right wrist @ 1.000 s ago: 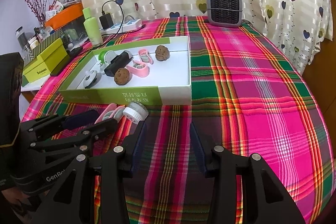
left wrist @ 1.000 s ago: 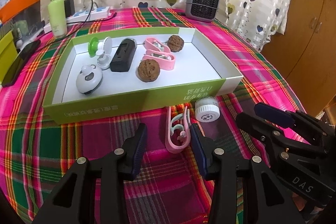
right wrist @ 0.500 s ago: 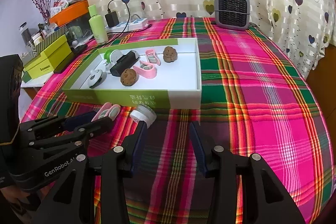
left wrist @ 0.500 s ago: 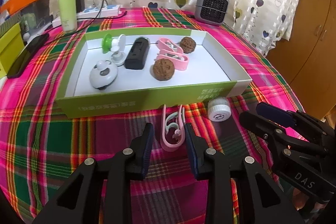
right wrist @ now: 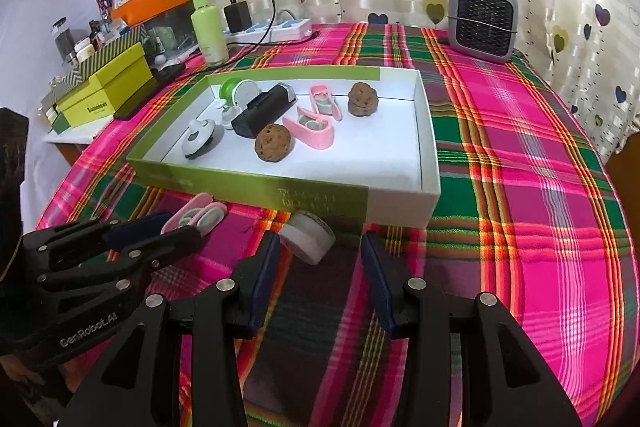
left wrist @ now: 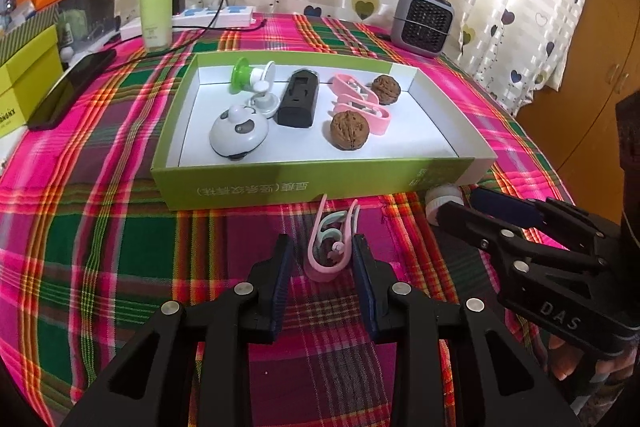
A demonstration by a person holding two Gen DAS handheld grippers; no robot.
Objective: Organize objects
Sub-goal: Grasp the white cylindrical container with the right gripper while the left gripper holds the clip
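Pink clip lay on the plaid bench just in front of your green box, its long axis running toward the box, prongs nearest it and rounded end toward you. Inside the box sat two walnuts, two more pink clips, a black case and a white gadget. Your left gripper had its jaws apart around the clip. Your right gripper was also spread, a white cap between its fingers.

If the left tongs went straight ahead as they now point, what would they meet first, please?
Most likely the pink clip, already lying between the open left tongs; beyond it stands the green box.
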